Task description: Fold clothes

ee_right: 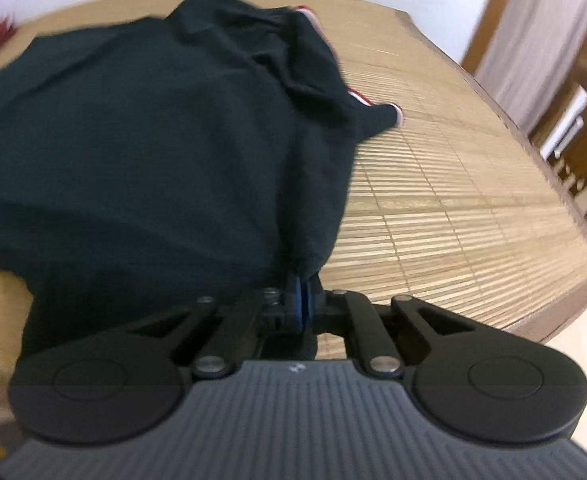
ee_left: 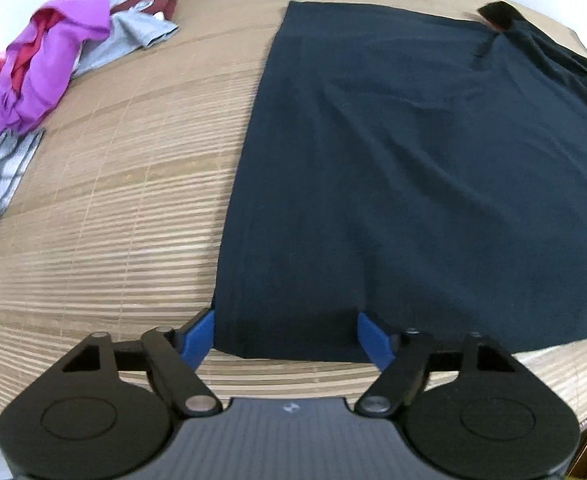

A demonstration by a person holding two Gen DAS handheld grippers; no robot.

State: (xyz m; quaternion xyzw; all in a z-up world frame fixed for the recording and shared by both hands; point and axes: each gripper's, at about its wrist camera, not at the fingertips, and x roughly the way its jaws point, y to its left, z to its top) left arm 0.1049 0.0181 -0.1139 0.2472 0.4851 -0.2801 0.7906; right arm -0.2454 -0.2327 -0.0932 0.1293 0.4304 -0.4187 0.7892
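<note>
- Dark navy soft cotton shirt (ee_left: 413,168) lies spread flat on the woven bamboo-slat mat (ee_left: 105,200) covering the table, hem at the near edge, a sleeve with red-white trim (ee_right: 393,114) at the far right.
- Handles light, limp and drapey, not fragile; it probably sags and wrinkles if lifted from one point, so best taken at hem corners or side seams.
- Left gripper (ee_left: 285,334): blue fingers (ee_left: 197,336) spread wide, straddling the near-left hem corner; cloth sits between them, not pinched.
- Right gripper (ee_right: 302,300): blue pads pressed together, clamped on the shirt's near-right hem edge, fabric bunching up from the pinch.
- Pile of unfolded clothes, purple, red and grey (ee_left: 53,52), lies well apart at far left.
</note>
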